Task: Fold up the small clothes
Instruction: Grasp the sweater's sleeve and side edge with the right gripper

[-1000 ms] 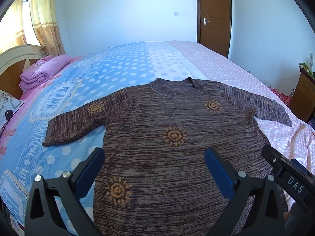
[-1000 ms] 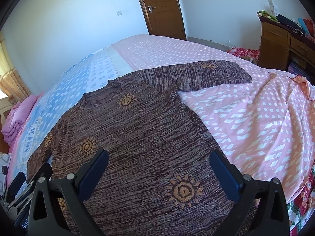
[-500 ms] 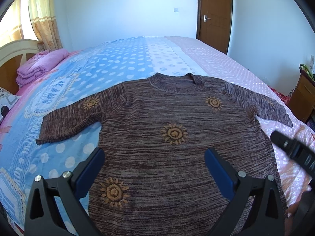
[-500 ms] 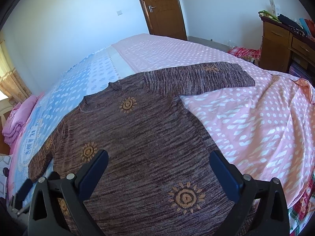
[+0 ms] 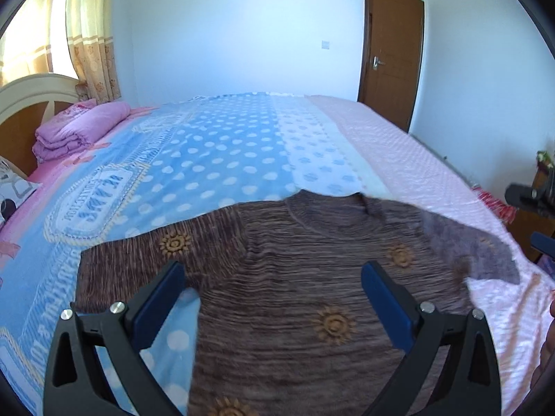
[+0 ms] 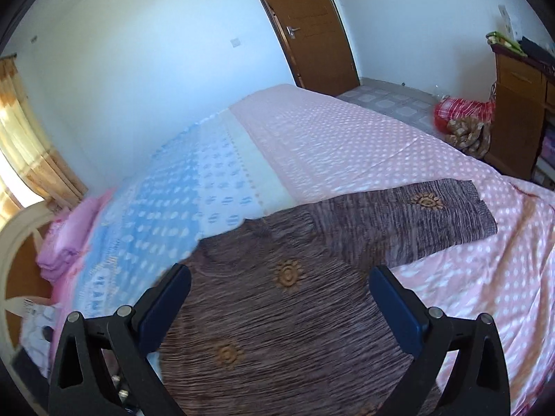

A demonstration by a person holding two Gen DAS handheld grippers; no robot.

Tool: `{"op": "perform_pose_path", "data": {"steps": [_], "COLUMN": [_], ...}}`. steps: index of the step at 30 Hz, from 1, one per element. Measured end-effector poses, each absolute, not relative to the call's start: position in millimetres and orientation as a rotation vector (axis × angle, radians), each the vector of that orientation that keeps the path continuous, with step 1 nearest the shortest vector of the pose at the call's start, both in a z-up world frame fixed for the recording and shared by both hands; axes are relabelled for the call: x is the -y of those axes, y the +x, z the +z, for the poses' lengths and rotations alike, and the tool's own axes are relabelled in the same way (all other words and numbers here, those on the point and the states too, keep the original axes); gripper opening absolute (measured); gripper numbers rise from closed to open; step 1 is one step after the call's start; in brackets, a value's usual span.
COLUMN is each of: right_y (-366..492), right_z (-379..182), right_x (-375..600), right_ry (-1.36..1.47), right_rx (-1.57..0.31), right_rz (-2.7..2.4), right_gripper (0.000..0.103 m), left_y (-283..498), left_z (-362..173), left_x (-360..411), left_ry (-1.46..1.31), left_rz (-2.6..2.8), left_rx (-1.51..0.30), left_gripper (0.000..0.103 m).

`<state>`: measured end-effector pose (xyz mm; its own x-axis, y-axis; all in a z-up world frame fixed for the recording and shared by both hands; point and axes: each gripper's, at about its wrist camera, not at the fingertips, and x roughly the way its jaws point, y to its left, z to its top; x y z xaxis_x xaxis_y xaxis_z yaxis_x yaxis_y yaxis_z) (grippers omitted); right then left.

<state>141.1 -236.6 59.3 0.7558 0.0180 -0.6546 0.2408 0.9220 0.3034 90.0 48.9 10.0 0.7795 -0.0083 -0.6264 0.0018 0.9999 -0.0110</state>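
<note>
Sunlit bedroom, white walls, a brown door [image 5: 392,59] at the far end, and a wide bed [image 5: 222,145] whose cover runs blue with white dots on one side and pink with white dots on the other. Flat on that bed lies the brown sweater [image 5: 312,270] with its little orange sun motifs, collar pointing away toward the far wall and hem toward whoever is holding the tools, so its long axis runs straight out from both grippers. Its sleeves stretch sideways, one over the blue part [image 5: 138,253] and the other over the pink [image 6: 416,222]. Hovering above the left half of the sweater, the left gripper [image 5: 274,298] has its blue fingers [image 5: 163,298] spread wide with nothing between them; one finger sits over the gap under the left armpit. Likewise the right gripper [image 6: 281,301] is spread and empty, poised over the chest, with the right sleeve lying out past its right finger. Neither looks to be touching the cloth. I'd guess a sleeve gets folded inward first, and each gripper is nearer its own side's sleeve, which lies outward and a bit ahead of the fingers. A folded purple blanket [image 5: 79,128] sits by the headboard, well apart.
</note>
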Motion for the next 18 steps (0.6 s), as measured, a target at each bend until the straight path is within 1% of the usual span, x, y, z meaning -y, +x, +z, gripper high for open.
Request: {"op": "perform_pose_path", "data": {"steps": [3,7,8,9,10,11,12,16,18], "right_y": [154,159,160,160,161,162,164,167,172], "right_z": [27,-1,-6,-10,-14,-18,-24,-39,-51], "right_x": [251,307,326,348,367,388,410,477,503], "right_ry": [0.264,0.198,0.203,0.226,0.251,0.28,0.309,0.367,0.388], "right_rx": [-0.726,-0.708,-0.71,-0.711,-0.712,-0.715,-0.724,-0.726,-0.759], "right_rz": [-0.198,-0.336,-0.378,-0.413,-0.438,-0.462,-0.487,-0.589,-0.613], "right_gripper": [0.102,0.1,0.097,0.086,0.079,0.068,0.062,0.061,0.061], "left_y": [104,119,122,125,127,130,132,135,140], "left_z": [-15,-44,-50,-55,-59,-64,-69,-84,-93], "left_x": [-56,-65,-66,-68,-68,-68,-67,-62,-61], "left_ry": [-0.004,-0.024,-0.031,-0.038,-0.044,-0.047,-0.046,-0.021,-0.023], "left_rz": [0.0,0.025,0.03,0.036,0.038,0.037,0.034,0.034,0.032], "left_rx": [-0.684,-0.696,-0.699,-0.7,-0.7,-0.699,-0.702,-0.711,-0.748], "left_gripper": [0.103,0.103,0.103,0.103,0.103,0.103,0.103,0.103,0.103]}}
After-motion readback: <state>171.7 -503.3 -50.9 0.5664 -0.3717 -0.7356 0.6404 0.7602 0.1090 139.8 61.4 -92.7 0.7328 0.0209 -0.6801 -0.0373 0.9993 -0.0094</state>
